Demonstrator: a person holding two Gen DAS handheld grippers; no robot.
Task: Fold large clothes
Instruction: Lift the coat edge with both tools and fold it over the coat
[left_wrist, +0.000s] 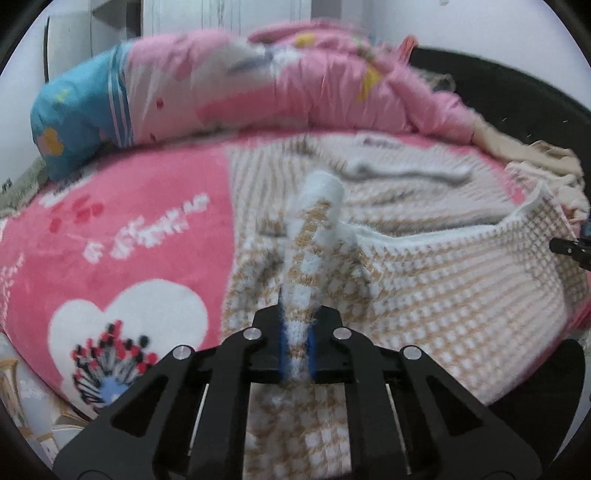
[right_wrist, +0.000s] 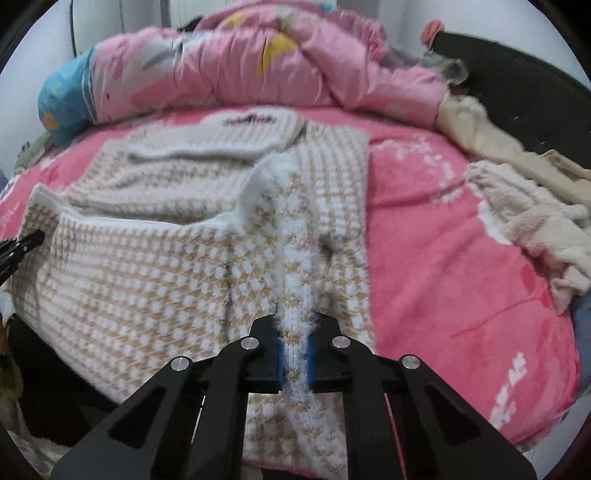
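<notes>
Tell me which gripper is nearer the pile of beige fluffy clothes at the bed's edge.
Right. The right gripper clamps the tan-and-white houndstooth knit sweater on the side toward the beige fluffy clothes pile; the left gripper clamps the sweater's opposite side.

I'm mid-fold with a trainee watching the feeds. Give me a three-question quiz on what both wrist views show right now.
1. True or false: the left gripper is shut on a pinched ridge of the houndstooth sweater.
2. Multiple choice: what is the right gripper shut on? A) the pink quilt B) the same sweater C) the beige garments
3. Short answer: what surface does the sweater lie on?

Key
1. True.
2. B; the pink quilt is bunched at the far side, and the beige garments lie apart, right of the sweater.
3. The pink blanket printed with a white heart.
</notes>
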